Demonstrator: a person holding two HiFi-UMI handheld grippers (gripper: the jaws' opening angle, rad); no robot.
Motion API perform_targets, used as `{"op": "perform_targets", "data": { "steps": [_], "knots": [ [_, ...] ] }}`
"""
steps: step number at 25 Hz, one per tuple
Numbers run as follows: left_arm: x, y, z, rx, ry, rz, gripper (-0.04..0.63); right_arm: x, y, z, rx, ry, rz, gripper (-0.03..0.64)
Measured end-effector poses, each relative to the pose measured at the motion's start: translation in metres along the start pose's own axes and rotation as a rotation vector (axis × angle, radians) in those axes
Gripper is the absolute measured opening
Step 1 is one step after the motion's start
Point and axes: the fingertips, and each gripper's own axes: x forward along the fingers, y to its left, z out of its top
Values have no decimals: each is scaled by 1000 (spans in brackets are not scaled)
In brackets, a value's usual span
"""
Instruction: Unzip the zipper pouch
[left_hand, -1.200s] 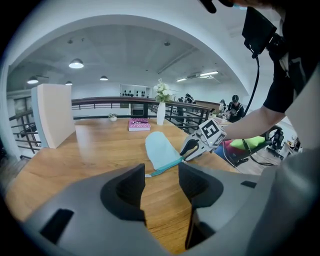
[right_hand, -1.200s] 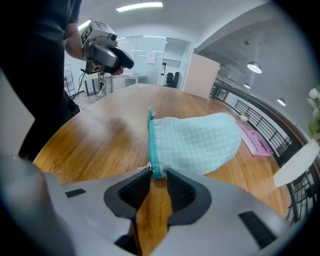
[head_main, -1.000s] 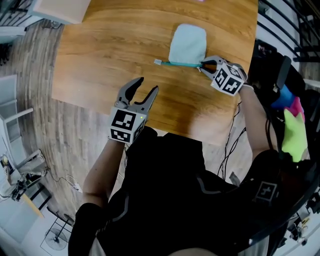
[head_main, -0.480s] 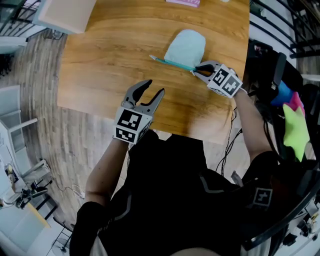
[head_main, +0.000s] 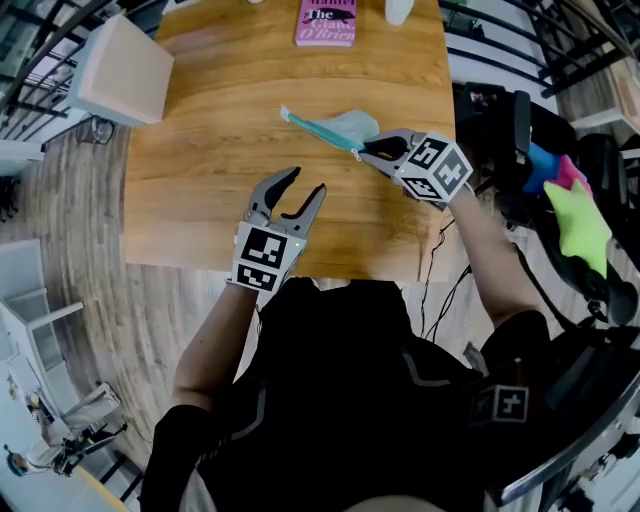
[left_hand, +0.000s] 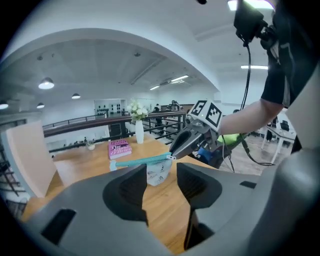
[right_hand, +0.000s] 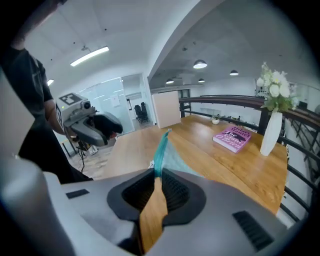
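Observation:
The pale blue zipper pouch (head_main: 350, 127) is held up by its teal zipper edge (head_main: 315, 128) over the wooden table (head_main: 200, 160), and its body hangs below the zipper. My right gripper (head_main: 372, 152) is shut on the near end of the zipper. In the right gripper view the teal strip (right_hand: 161, 149) runs straight out from the closed jaws of that gripper (right_hand: 156, 177). My left gripper (head_main: 298, 190) is open and empty, a short way in front of the pouch. In the left gripper view the pouch (left_hand: 159, 172) shows between and beyond the left gripper's (left_hand: 161, 184) jaws.
A pink book (head_main: 326, 22) lies at the table's far edge, beside a white vase of flowers (right_hand: 272, 131). A beige box (head_main: 120, 72) stands off the table's left corner. A chair with bright clothes (head_main: 572, 210) is close on the right. Railings run behind the table.
The pouch lay flat on the table; now the right gripper has raised its zipper edge and carried it left and toward me. The left gripper has come slightly closer to it.

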Motion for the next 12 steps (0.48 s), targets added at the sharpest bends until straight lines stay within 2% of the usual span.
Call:
{"op": "perform_targets", "data": {
  "steps": [2, 5, 10, 12],
  "knots": [
    [0, -5, 12, 30, -32, -29, 207, -12, 7, 14, 33, -25, -15, 54],
    [0, -8, 32, 20, -77, -74, 207, -24, 18, 32, 54, -47, -37, 54],
    [0, -30, 53, 225, -104, -135, 201, -45, 35, 48, 132, -102, -56, 52],
    [-2, -41, 55, 279, -114, -155, 195, -52, 46, 50, 159, -124, -56, 52]
  ]
}}
